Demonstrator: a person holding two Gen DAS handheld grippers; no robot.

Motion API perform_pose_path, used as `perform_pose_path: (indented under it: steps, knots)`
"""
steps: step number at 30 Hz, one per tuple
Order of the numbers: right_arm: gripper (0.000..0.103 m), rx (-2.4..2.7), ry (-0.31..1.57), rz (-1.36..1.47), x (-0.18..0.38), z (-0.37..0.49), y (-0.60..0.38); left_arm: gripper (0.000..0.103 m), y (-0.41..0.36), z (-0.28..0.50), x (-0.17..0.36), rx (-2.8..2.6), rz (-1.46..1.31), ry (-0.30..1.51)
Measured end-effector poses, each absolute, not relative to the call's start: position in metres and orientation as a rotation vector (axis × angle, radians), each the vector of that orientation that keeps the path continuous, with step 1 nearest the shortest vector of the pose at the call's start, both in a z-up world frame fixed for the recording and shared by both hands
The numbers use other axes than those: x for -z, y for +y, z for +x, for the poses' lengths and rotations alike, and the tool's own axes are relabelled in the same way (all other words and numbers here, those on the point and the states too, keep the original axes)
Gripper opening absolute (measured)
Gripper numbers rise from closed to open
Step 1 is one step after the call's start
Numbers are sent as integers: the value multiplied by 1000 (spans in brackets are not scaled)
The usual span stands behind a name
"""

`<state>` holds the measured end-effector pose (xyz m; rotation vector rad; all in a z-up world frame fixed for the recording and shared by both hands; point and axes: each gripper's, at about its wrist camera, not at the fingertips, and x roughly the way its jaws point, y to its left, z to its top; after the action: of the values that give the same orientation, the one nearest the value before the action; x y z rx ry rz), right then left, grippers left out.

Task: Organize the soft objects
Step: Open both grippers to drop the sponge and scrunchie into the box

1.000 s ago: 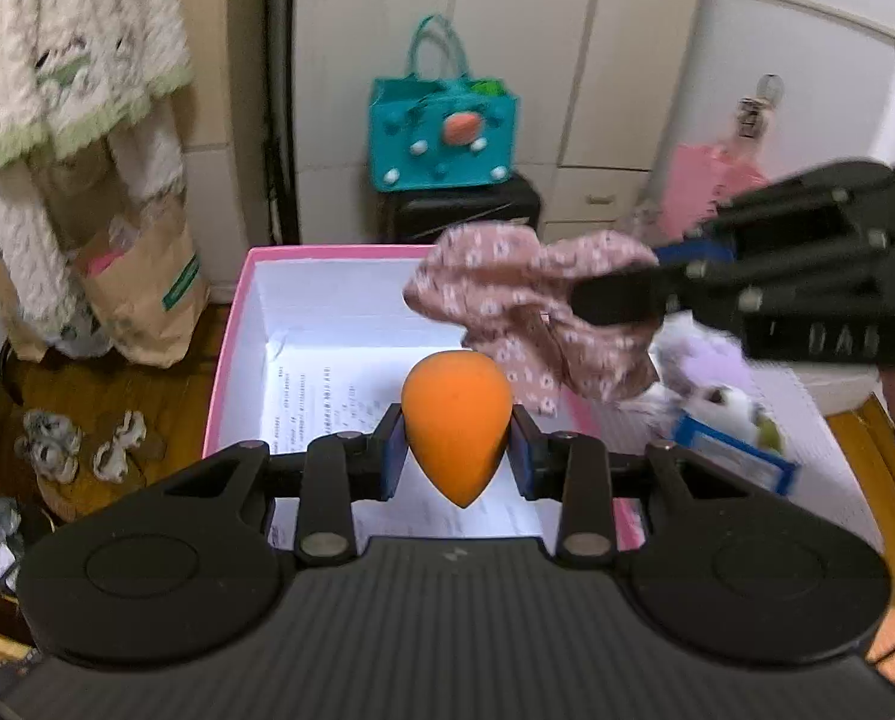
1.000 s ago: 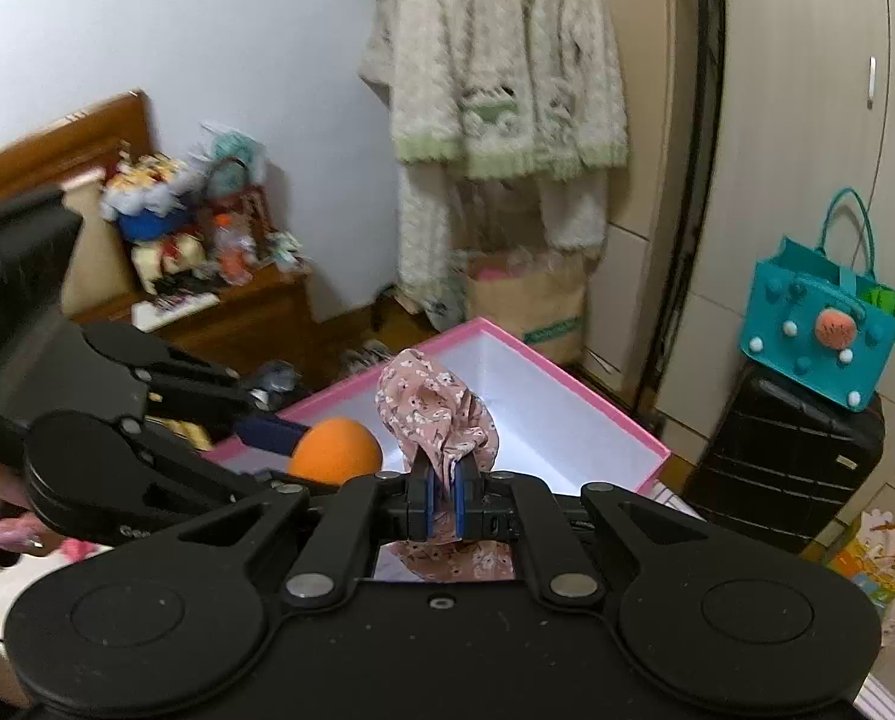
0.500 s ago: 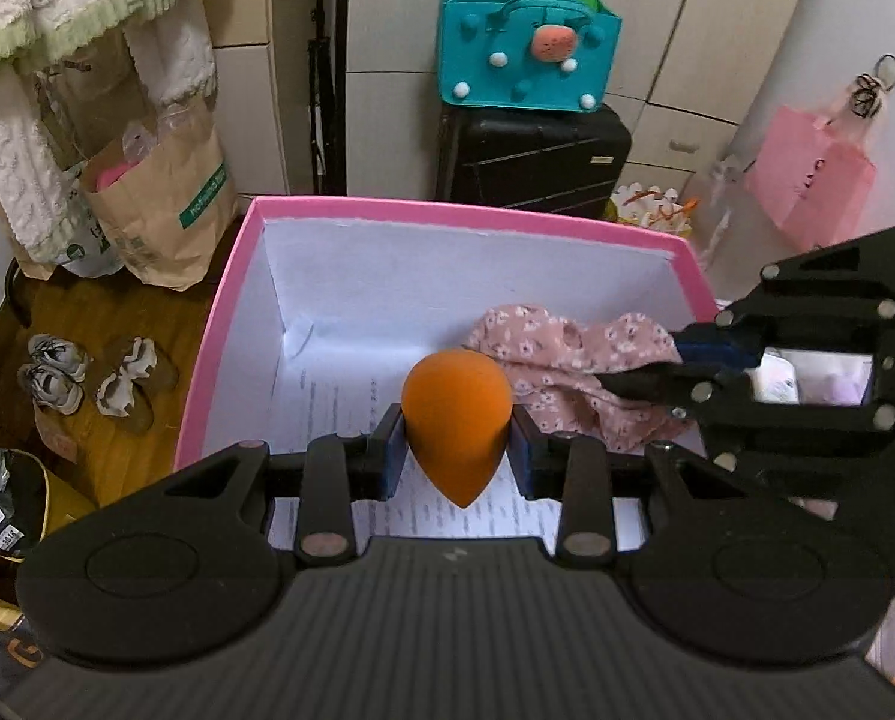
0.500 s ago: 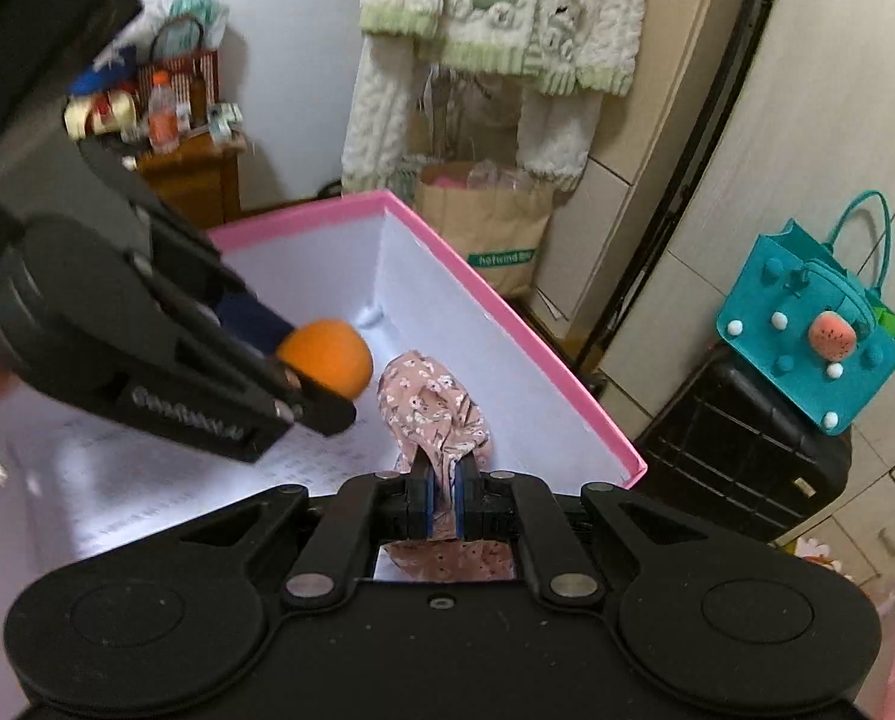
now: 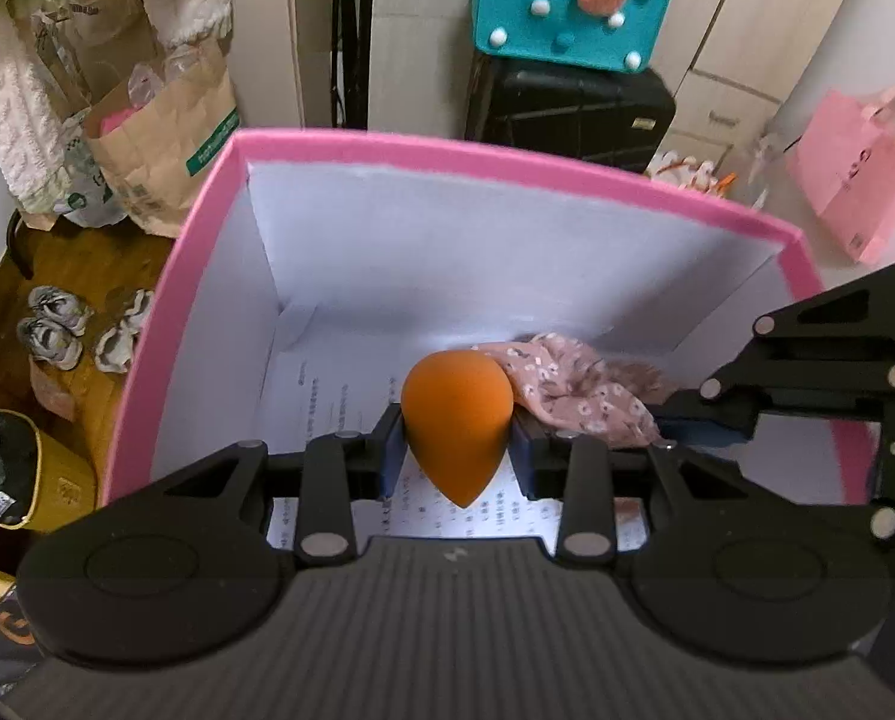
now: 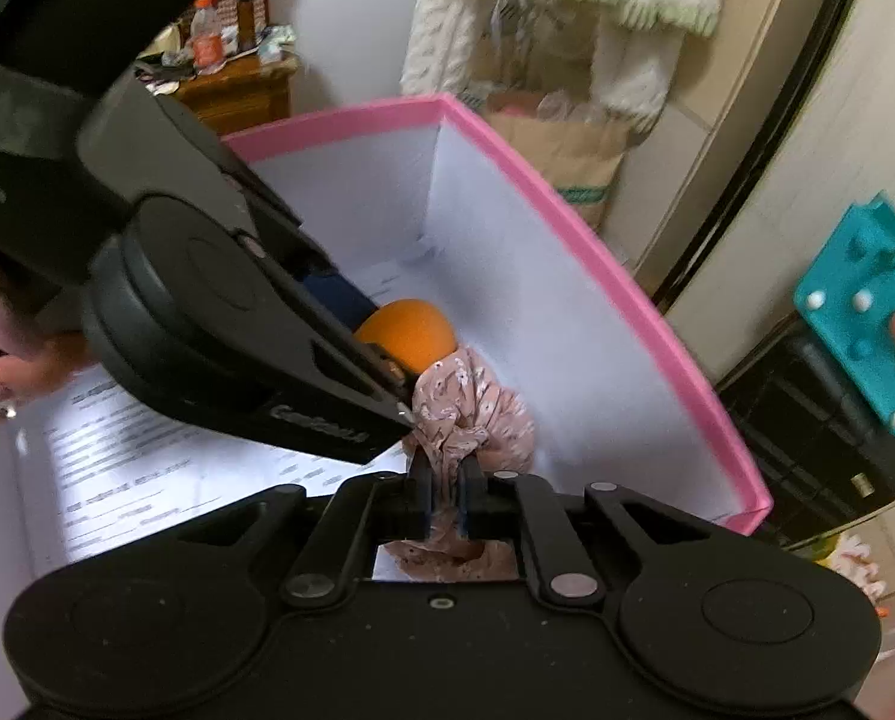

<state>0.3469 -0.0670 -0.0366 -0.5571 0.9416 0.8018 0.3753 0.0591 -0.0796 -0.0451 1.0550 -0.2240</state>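
The left gripper point(image 5: 456, 447) is clamped on an orange teardrop sponge point(image 5: 456, 420), tip toward the camera, inside the pink box point(image 5: 507, 159). At its 3 o'clock, touching the sponge, the right gripper point(image 6: 443, 495) pinches a pink floral cloth point(image 6: 477, 414) low in the box, over a printed sheet point(image 5: 321, 396).

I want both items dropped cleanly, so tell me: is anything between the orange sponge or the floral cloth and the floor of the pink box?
Nothing visible. The orange sponge in the left gripper hangs over bare printed paper lining the pink box. The floral cloth, in the right gripper, is beside it.
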Motion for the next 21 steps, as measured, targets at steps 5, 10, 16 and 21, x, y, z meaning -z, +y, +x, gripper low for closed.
perform_pose_path:
  steps: [5, 10, 16, 21]
  knots:
    - [22, -845, 999, -558, 43, 344, -65, 36, 58, 379, 84, 225, -38, 1070]
    - [24, -792, 963, -652, 49, 338, -59, 37, 58, 382, 86, 225, -41, 1066]
    - [40, -777, 916, -638, 38, 328, -64, 52, 59, 375, 72, 239, -25, 1035]
    - [48, -769, 881, -540, 8, 310, -86, 60, 61, 355, 49, 294, -4, 978]
